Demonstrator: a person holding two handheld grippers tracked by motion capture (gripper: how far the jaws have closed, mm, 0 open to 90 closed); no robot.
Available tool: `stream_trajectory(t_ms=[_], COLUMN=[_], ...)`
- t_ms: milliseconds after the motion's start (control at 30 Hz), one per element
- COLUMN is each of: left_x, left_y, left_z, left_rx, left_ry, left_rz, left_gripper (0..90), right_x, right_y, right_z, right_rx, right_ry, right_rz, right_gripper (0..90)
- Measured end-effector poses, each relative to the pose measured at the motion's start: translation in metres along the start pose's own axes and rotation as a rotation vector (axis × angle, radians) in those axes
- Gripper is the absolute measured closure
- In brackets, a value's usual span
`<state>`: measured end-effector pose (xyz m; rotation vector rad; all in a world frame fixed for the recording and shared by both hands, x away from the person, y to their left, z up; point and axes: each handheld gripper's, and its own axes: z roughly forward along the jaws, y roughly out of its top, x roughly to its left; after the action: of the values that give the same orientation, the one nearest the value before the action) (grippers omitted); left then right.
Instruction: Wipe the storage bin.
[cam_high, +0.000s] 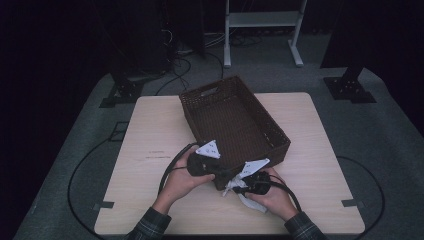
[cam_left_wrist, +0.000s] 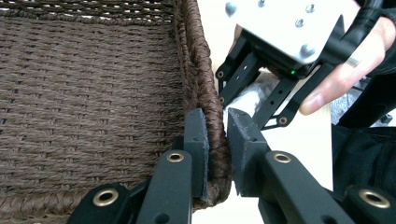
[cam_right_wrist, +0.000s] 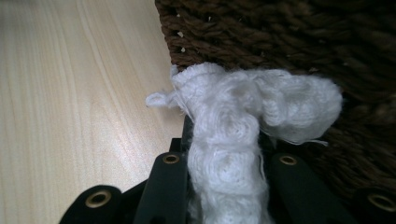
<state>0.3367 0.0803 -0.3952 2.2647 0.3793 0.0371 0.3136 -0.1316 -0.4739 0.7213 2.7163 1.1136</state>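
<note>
Basket (cam_left_wrist: 93, 93) rim clamped in left tool (cam_left_wrist: 217, 140); right tool (cam_right_wrist: 229, 163) grips white cloth (cam_right_wrist: 233, 121), pressed against basket wall.

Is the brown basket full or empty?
Empty. The high view shows bare woven bottom inside the basket. The white cloth is outside, against its wall, pinched in the right claw.

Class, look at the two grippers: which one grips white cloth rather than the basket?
The right gripper, clamping the white knitted cloth; the left gripper pinches the brown woven basket's rim.

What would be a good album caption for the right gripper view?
Right gripper jaws clamp a white knitted cloth against the brown woven basket.
</note>
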Motion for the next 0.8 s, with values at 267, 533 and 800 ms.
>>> stream_trajectory(t_ms=[267,533,800], left_x=[0.000,0.000,0.000], left_y=[0.000,0.000,0.001], left_z=[0.000,0.000,0.000], left_rx=[0.001,0.004,0.004], left_ry=[-0.001,-0.002,0.002], left_rz=[0.000,-0.005,0.004], left_gripper=[78.0,78.0,78.0], right_x=[0.000,0.002,0.007], right_y=[0.008,0.018,0.017], right_z=[-0.026,-0.053,-0.030], right_rx=[-0.081,-0.155,-0.109], right_ry=[-0.016,-0.039,-0.006], right_rz=[-0.007,-0.009,-0.023], right_gripper=[74.9,74.9,74.9])
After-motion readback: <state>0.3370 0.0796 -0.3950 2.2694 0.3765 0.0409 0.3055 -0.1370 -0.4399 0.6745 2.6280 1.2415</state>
